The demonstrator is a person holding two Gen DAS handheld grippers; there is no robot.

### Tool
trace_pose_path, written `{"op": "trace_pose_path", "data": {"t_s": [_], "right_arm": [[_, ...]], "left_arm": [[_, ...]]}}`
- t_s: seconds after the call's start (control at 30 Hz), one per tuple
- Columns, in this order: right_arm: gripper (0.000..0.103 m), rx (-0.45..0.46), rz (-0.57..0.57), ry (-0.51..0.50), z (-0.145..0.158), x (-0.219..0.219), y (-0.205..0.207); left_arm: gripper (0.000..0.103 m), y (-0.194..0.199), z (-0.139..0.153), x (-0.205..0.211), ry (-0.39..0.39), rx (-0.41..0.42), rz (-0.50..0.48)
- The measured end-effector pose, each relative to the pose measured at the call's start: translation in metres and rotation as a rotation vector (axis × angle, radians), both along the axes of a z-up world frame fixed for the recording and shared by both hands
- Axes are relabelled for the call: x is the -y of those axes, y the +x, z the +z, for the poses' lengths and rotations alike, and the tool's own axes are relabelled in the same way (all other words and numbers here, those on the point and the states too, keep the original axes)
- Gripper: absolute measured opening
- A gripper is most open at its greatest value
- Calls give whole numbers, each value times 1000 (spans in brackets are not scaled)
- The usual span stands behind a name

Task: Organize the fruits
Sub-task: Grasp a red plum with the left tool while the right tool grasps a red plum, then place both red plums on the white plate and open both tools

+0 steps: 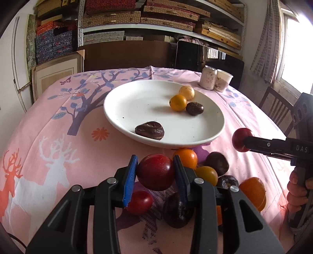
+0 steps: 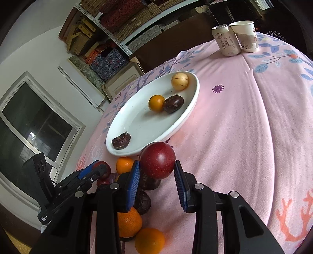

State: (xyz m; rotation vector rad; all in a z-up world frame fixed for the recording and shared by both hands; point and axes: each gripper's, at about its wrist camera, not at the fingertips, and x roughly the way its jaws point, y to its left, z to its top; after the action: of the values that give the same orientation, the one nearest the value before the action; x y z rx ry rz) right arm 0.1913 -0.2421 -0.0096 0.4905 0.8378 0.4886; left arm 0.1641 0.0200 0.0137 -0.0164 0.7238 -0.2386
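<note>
A white plate holds a pale yellow fruit, a small orange and two dark wrinkled fruits. It also shows in the right wrist view. My left gripper is shut on a red plum just in front of the plate. My right gripper is shut on another red plum beside the plate's near rim; this gripper also shows in the left wrist view. A pile of oranges, dark fruits and a red fruit lies below the grippers.
A drink can and a paper cup stand at the far side of the pink patterned tablecloth. Shelves with boxes lie behind the table. A wooden chair stands at the right.
</note>
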Motion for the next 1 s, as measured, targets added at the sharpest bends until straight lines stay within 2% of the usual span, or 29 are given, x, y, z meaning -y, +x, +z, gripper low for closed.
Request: {"op": "trace_pose_path", "data": {"t_s": [0.1, 0.2, 0.33, 0.37, 0.4, 0.43, 0.47, 0.57, 0.63, 0.67, 0.87, 1.0], "right_arm": [[36, 74, -30, -20, 16, 0, 2], [36, 113, -37, -81, 30, -16, 20], [40, 121, -40, -111, 27, -34, 45], [47, 142, -58, -125, 26, -34, 46], [65, 162, -81, -148, 26, -33, 46], [68, 177, -89, -164, 27, -31, 45], [68, 184, -83, -161, 29, -28, 45], [68, 190, -96, -111, 33, -18, 39], [68, 187, -84, -108, 33, -15, 33], [68, 186, -79, -113, 32, -14, 28], [68, 178, -9, -119, 25, -13, -14], [68, 213, 67, -121, 24, -15, -51]], "left_arm": [[36, 1, 22, -8, -86, 51, 16], [36, 26, 35, -7, -105, 59, 62], [37, 62, 29, -2, -105, 25, 124], [37, 68, 25, -1, -93, 21, 136], [43, 70, 22, -1, -84, 19, 140], [48, 71, 18, -1, -74, 16, 137], [53, 70, 17, -1, -67, 21, 137], [56, 63, 20, -9, -96, 33, 132], [66, 54, 21, -16, -115, 35, 138], [68, 47, 21, -19, -111, 37, 147], [69, -3, 9, -39, -101, 10, 176], [76, -32, 2, -42, -54, 7, 188]]}}
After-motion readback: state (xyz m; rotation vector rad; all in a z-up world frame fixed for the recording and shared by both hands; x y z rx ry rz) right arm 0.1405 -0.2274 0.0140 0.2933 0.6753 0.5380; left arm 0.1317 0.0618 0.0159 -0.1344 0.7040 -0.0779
